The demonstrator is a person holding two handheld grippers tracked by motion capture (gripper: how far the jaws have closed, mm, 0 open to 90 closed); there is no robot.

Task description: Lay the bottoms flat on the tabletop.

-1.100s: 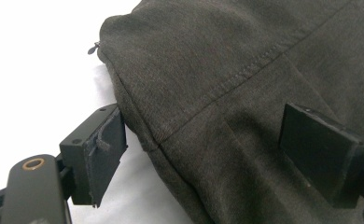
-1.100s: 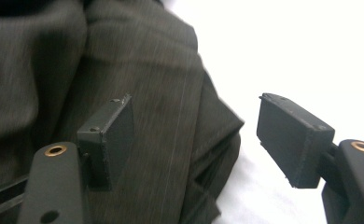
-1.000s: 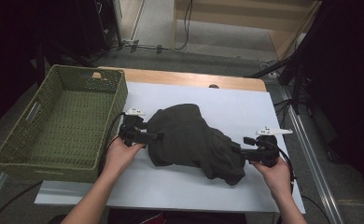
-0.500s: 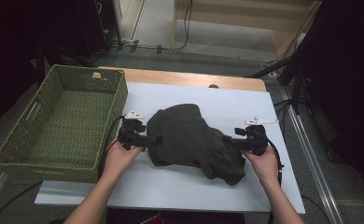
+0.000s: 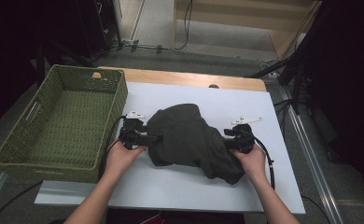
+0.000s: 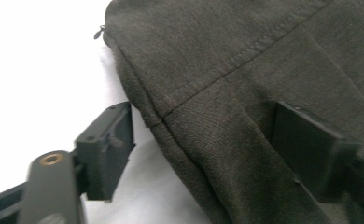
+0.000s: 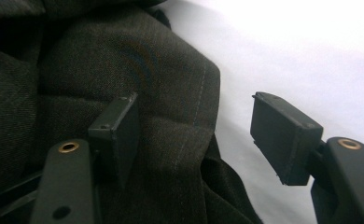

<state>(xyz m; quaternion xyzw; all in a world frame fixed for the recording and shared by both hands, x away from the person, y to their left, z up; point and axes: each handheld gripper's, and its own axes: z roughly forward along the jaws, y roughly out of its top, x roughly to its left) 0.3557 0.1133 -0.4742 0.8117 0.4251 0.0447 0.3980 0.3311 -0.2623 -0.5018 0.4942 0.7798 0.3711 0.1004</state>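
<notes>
A dark grey-green garment [image 5: 192,140] lies crumpled in the middle of the white board [image 5: 180,189]. My left gripper [image 5: 154,139] is at the garment's left edge. In the left gripper view its jaws [image 6: 203,149] straddle the stitched hem [image 6: 208,88]. One jaw rests on the cloth and the other stands just off its edge; they have just been closing and stand open. My right gripper [image 5: 229,142] is at the garment's right side. Its jaws [image 7: 201,135] have also been closing and stand open around a fold of the garment [image 7: 180,93].
A green woven basket [image 5: 12,156] stands at the left, with its near right corner close to my left hand. The wooden table edge [image 5: 194,79] runs behind the board. Cables [image 5: 269,163] trail from the right gripper. Dark furniture stands at the far left and right.
My right gripper has moved left and slightly down onto the garment's right edge. The left hand has stayed at the left edge. The garment has kept its shape.
</notes>
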